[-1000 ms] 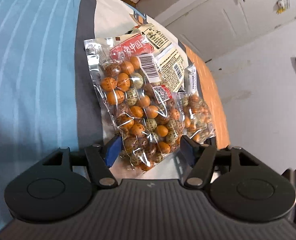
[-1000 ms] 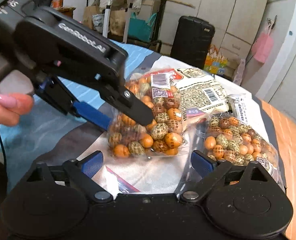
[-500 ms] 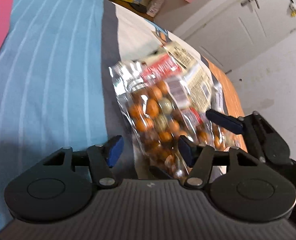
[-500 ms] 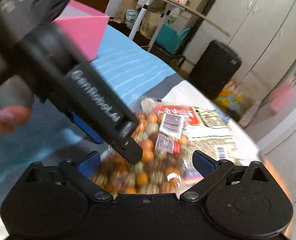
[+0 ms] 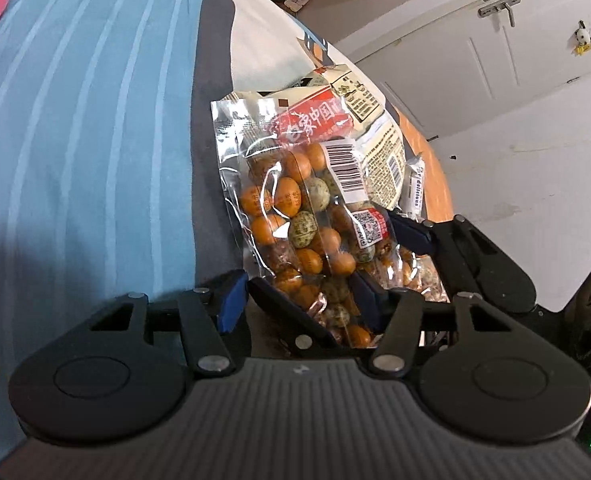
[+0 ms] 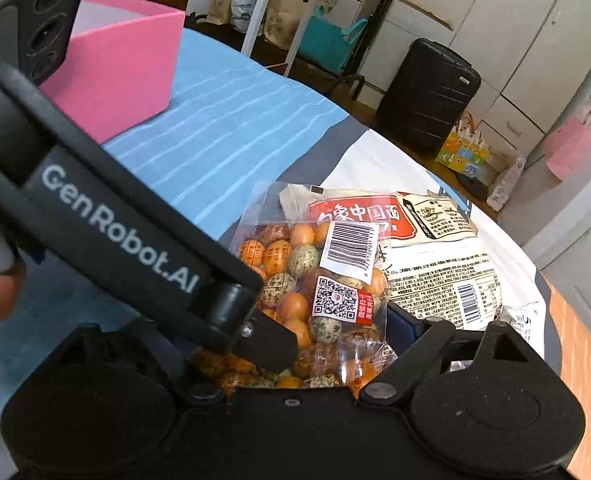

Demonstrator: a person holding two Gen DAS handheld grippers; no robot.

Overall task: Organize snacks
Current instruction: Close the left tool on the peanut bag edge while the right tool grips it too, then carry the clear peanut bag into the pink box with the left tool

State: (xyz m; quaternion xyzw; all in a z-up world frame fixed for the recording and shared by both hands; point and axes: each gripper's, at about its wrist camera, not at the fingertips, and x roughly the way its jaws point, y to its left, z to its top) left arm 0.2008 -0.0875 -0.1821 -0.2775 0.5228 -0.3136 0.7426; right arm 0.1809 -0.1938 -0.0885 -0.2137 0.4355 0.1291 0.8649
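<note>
The right hand-held gripper [image 6: 287, 356] has come in close to the left hand-held gripper [image 5: 299, 300]; a second ago it was further off. Now both reach for the same candy bag [image 5: 299, 220]. The bag sits on the worktop [image 5: 95, 120], right in front of both, with its near end between their fingers. I think they will lift it together and put it in the pink box [image 6: 127, 64], far ahead on the left.

The left one points down a bit. Its jaws are half apart, and I cannot tell if they pinch the bag. The right one points down more. Its jaws are wide and closing around the bag.
</note>
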